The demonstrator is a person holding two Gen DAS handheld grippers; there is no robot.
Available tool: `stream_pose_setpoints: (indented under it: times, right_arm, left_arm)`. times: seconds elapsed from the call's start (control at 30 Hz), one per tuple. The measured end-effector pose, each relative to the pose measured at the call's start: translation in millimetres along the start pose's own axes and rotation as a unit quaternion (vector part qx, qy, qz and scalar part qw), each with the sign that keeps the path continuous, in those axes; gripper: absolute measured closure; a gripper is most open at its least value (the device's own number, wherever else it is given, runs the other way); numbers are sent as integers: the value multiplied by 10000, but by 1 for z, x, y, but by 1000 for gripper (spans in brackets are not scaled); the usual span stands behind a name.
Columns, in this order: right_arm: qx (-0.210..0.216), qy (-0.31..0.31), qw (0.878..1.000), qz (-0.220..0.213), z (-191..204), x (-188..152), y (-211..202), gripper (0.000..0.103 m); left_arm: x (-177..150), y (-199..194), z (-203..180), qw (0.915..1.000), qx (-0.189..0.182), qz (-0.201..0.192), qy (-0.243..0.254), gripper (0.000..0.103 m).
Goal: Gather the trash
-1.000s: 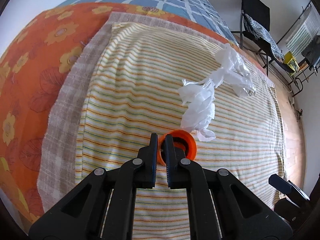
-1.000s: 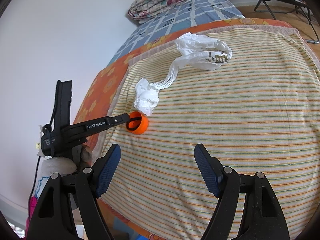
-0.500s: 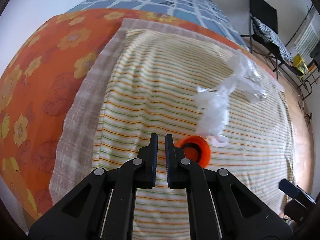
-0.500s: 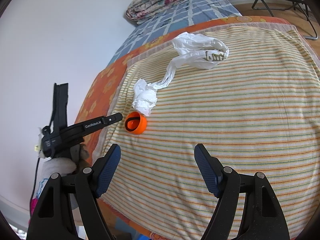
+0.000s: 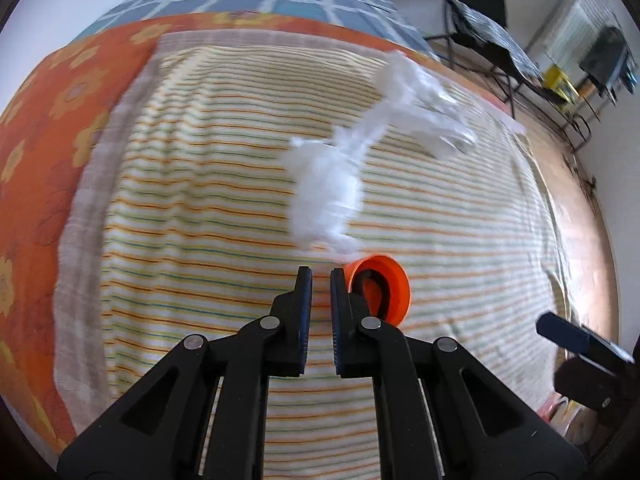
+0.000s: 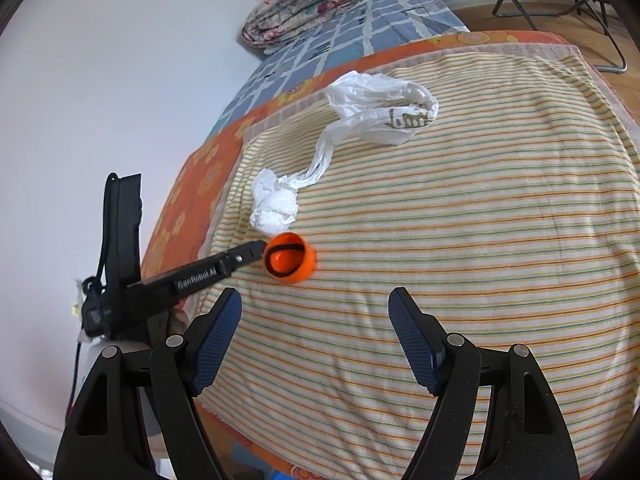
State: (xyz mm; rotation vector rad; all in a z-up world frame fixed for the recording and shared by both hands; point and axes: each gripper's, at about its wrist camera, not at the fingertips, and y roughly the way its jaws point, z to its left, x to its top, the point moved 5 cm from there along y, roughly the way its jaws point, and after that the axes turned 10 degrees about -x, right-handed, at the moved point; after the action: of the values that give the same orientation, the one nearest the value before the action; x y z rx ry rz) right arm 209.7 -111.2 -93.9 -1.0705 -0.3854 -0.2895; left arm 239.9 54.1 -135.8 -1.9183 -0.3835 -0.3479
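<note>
A round orange plastic cap [image 6: 291,257], tipped on its rim with the hollow side showing a dark inner ring, is seen on the striped woven cloth [image 6: 460,264] over the bed. Just beyond it a crumpled white plastic bag [image 6: 372,120] is stretched away in a twisted strip; its dark print cannot be read. The left hand-held gripper [image 5: 321,276], marked "GenRobot.AI", is closed empty beside the cap. The right hand-held gripper [image 6: 314,312] is held wide, empty.

White plastic bag [image 5: 352,160] motion-blurred in left wrist view; orange cap [image 5: 380,288] partly hidden behind a finger [image 5: 344,312].
</note>
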Motion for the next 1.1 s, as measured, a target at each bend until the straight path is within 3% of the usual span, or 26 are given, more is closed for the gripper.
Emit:
stream_pose_setpoints:
  times: [0.17,0.3,0.37,0.53,0.7,0.8,1.03,1.1]
  right_arm:
    - [-51,-9,9999,106,-10,3,7,27]
    - [169,544,9978,352,-33,7,22,28]
    - [346,671,9962,440,-36,9,27,37]
    - [666,235,9961,529,-13,12,33,39]
    - [855,-245,9937,687,14,12,44,52]
    - [584,-522,9940,758,24,10,59,56]
    - [371,-491,9936,946,24,7,84,72]
    - [482,-358,9932,1001,22,8,88,82]
  left_arm:
    - [-7,12,-22,9995,-220,191,93,98]
    - [-15,19,-32,9987,-273,363,233,98]
    - [-14,14,-31,9989,-228,320,240,98]
    - [-5,-7,-14,9999,-122,52,109,98]
    - [1,-21,6,9997,-121,-134,-145,98]
    - [3,-27,14,9993,-156,-205,-262,98]
    - [4,-31,25,9989,-163,-250,-356,98]
    - [5,-31,26,9988,-169,-261,-390,97]
